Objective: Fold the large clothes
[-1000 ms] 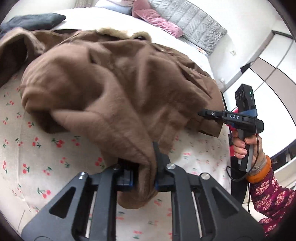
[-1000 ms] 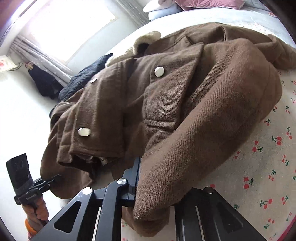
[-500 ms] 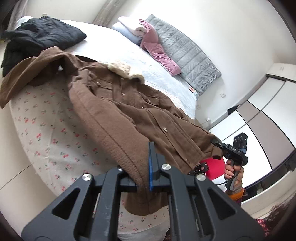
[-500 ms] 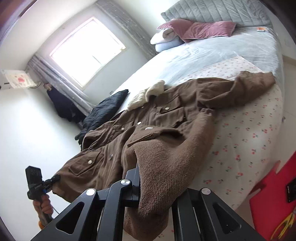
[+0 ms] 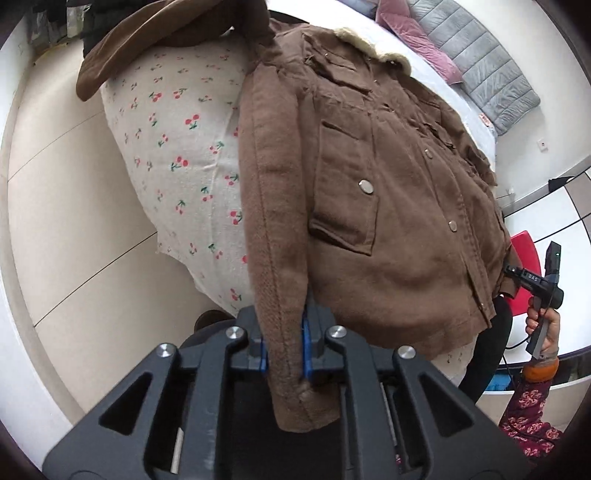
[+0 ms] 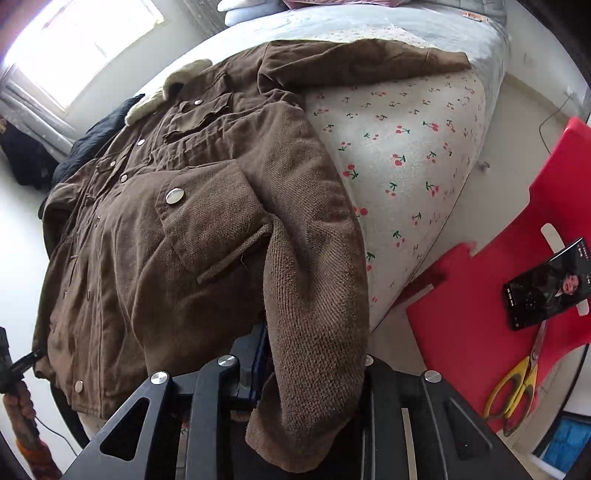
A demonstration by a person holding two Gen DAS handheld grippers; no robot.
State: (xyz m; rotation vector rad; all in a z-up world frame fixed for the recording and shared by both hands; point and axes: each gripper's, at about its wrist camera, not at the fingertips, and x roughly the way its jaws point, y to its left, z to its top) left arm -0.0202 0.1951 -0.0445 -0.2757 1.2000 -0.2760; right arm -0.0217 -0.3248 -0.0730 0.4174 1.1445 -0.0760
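Note:
A brown coat [image 5: 388, 184] with a pale fur collar lies face up on the cherry-print sheet [image 5: 177, 147], its hem hanging over the bed's end. My left gripper [image 5: 283, 350] has one sleeve cuff between its blue pads; the jaws are opening and the pads still touch the cloth. In the right wrist view the coat [image 6: 147, 240] fills the left half. The other sleeve's knitted cuff drapes loosely through my right gripper [image 6: 312, 362], whose jaws are opening, with a gap beside the blue pad [image 6: 259, 354]. Its right finger is hidden under the cuff.
A red plastic stool [image 6: 480, 295] by the bed carries a phone [image 6: 546, 284] and yellow scissors [image 6: 517, 387]. A black garment [image 6: 96, 136] lies beyond the coat. Pink pillows [image 5: 424, 33] and a grey quilt [image 5: 491, 74] sit at the bed's head. Pale floor [image 5: 55, 221] runs beside the bed.
Both grippers have pulled back toward the bed's end, drawing the sleeves straight down along the coat's sides. Both pairs of jaws stand wider than before, and the cuffs are no longer pinched thin.

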